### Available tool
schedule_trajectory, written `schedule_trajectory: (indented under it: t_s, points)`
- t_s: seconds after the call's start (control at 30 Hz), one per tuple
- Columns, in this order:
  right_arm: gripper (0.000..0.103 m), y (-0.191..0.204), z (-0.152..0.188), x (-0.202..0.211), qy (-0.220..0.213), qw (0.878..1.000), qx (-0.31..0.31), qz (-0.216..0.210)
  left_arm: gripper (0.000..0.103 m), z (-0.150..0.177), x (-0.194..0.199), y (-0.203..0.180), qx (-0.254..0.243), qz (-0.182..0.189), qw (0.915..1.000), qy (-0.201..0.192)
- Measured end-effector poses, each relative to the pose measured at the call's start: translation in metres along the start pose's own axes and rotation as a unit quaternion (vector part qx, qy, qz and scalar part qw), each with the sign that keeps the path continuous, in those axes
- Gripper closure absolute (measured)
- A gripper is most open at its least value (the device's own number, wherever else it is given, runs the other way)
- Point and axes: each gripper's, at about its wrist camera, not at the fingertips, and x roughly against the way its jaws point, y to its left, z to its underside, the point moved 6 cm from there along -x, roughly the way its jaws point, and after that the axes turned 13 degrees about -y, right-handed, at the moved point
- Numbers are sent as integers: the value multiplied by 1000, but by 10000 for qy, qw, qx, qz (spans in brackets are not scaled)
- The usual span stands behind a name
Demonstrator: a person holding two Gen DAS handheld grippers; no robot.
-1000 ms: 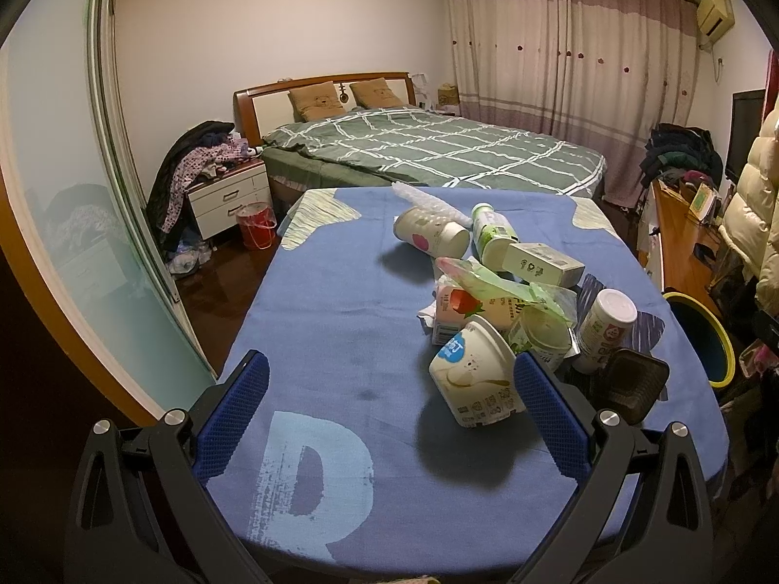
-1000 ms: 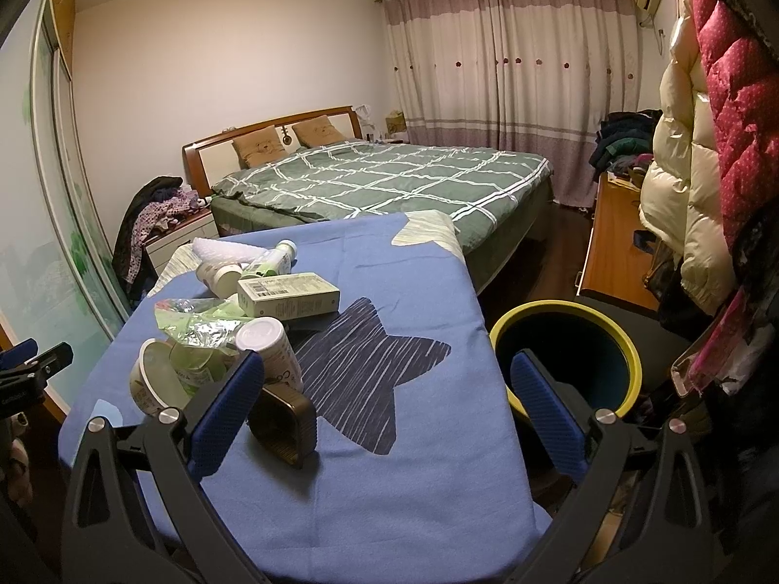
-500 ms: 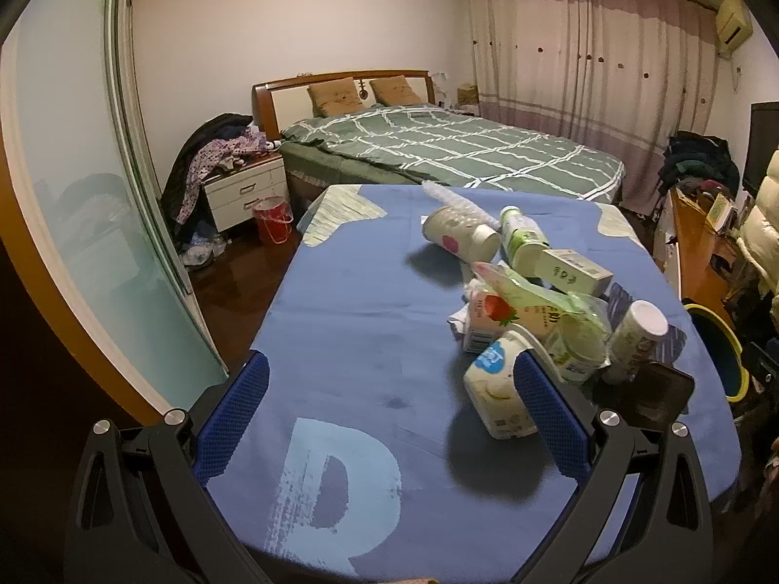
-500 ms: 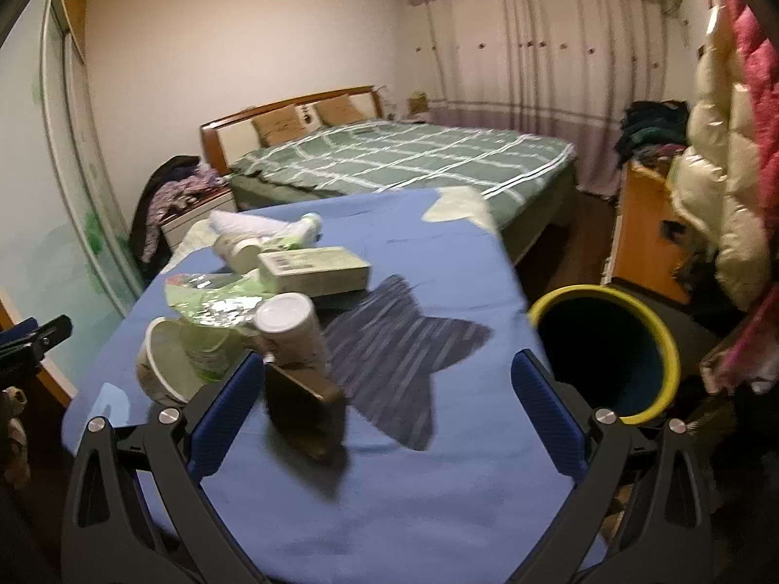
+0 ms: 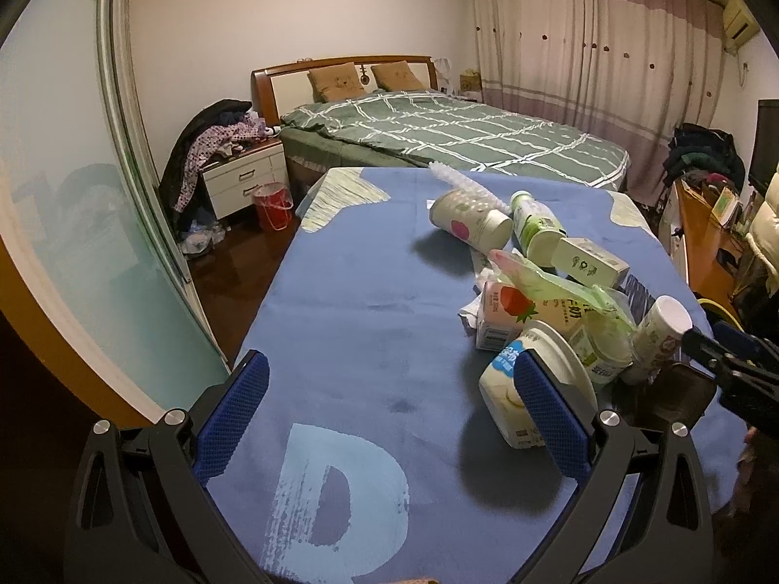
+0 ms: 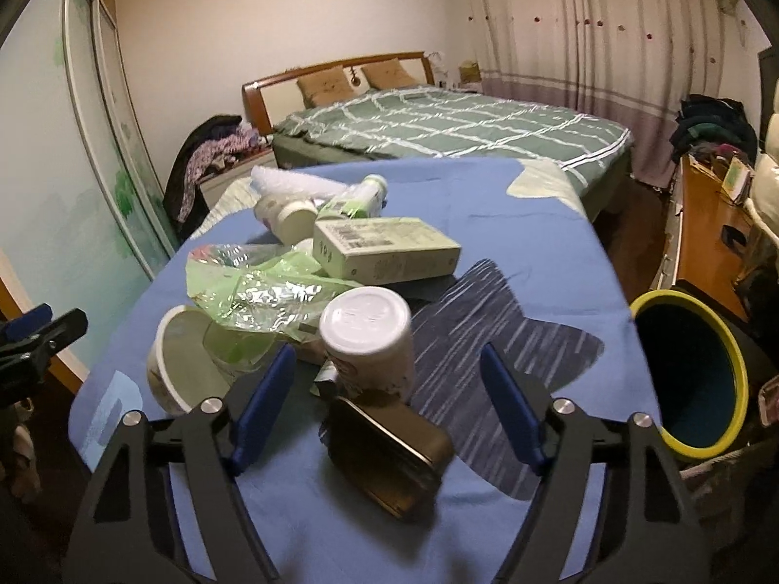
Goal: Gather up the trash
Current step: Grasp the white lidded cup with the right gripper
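Bench [image 6: 487, 204]: covered in a blue cloth with a dark star patch and a pale letter print.

Trash, heaped toward one side of the bench:
- white lidded cup [image 6: 367, 336], upright, just ahead of the right gripper
- dark metal tin [image 6: 389, 457], tilted, lying between the right gripper's fingers
- open white tub [image 5: 516, 389], on its side, beside the left gripper's right finger
- green plastic bag [image 6: 253, 287], crumpled over the heap
- pale green carton box [image 6: 384, 248], lying flat
- strawberry milk carton [image 5: 506, 311], partly under the bag
- green-labelled bottle [image 5: 535, 228] and a white jar [image 5: 467, 224], both lying down at the far end

Bin [image 6: 691, 370]: yellow rim, dark inside, beside the bench edge.

Left gripper [image 5: 389, 418]: fingers wide apart over bare cloth, holding nothing.

Right gripper [image 6: 389, 404]: jaws have just been closing, not yet touching the tin between them.
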Motion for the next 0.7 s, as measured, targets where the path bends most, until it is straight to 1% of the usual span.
schedule_trajectory:
  t_s: [0.1,0.27,0.37,0.43,0.47,0.6,0.7]
  points:
    - [32,4,1,-11,43,10000,23,19,4,1,-3,-2,-20,23,10000,19]
    - [32,0,0,-21,119,9999,9,69,4,3,-8,-6,-54,83,9999,53]
    - [42,-2,0,-29,212,9998,-66,-3,4,4,-10,-9,-67,114,9999,72]
    - [51,-2,0,-31,271,9996,-96,-63,4,4,-10,-11,-79,137,9998,71]
    - [57,-2,1,-31,274,9996,-100,-67,4,4,-10,-12,-87,144,9998,66]
    - [57,-4,-4,-25,170,9997,-129,-119,4,4,-11,-15,-105,186,9997,71]
    - [58,-10,-14,-13,-3,9998,-196,-94,4,5,-12,-18,-111,230,9996,88]
